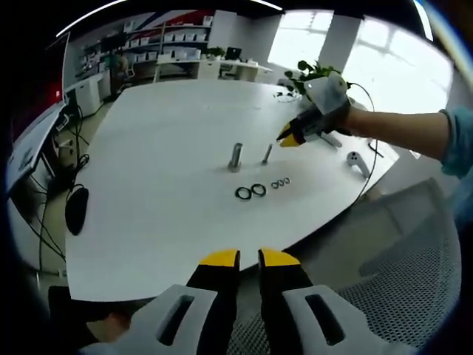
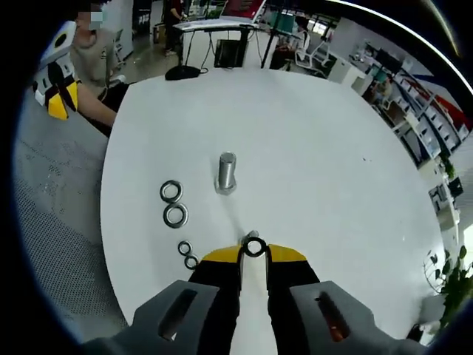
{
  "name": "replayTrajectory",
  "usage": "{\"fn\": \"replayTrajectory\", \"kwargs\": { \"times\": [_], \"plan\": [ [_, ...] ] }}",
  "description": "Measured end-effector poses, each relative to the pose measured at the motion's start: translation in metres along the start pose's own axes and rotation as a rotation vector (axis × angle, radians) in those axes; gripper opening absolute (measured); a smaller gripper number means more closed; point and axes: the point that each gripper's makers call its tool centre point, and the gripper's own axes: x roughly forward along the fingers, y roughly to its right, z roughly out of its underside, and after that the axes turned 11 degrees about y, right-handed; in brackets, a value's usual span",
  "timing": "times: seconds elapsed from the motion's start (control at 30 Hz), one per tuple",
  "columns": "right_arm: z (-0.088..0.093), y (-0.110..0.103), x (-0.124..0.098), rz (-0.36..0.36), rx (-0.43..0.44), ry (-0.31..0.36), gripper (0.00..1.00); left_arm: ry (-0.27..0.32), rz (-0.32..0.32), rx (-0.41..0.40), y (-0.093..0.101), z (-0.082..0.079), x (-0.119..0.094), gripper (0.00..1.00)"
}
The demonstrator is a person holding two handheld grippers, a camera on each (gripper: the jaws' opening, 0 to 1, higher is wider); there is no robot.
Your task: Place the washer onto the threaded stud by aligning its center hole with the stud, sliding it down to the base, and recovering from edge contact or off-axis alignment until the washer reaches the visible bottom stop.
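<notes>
Right claw (image 2: pixel 254 253) closed on small washer (image 2: pixel 254 247), held at yellow tips just above thin threaded stud (image 1: pixel 266 154), whose top is barely seen behind washer. Larger stud (image 2: pixel 226 173) upright on white tabletop (image 2: pixel 318 140) farther ahead. Two large washers (image 2: pixel 174 203) and two small washers (image 2: pixel 188 255) lying flat to left. Left claw (image 1: pixel 249 258) held near tabletop edge, jaws nearly together, nothing gripped.

I'm at a big white tabletop (image 1: pixel 162 148) in an open office. Bright windows (image 1: pixel 384 52) glare behind a leafy plant (image 1: pixel 314 74). White shelving (image 1: pixel 181 41) lines the far wall, and a mesh chair (image 1: pixel 414 274) sits close by me.
</notes>
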Motion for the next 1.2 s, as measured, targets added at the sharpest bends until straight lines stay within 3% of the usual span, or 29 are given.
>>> {"fn": "replayTrajectory", "kwargs": {
  "times": [0.3, 0.9, 1.2],
  "plan": [
    [-0.001, 0.001, 0.012, 0.007, 0.080, -0.031, 0.13, -0.003, 0.006, -0.005, 0.001, 0.001, 0.000, 0.07],
    [0.006, 0.000, 0.022, 0.002, 0.085, -0.088, 0.13, 0.007, 0.011, -0.006, 0.001, -0.001, 0.000, 0.06],
    [0.018, -0.003, 0.033, -0.017, 0.081, -0.128, 0.13, 0.003, 0.009, -0.007, 0.001, 0.000, 0.000, 0.06]
  ]
}}
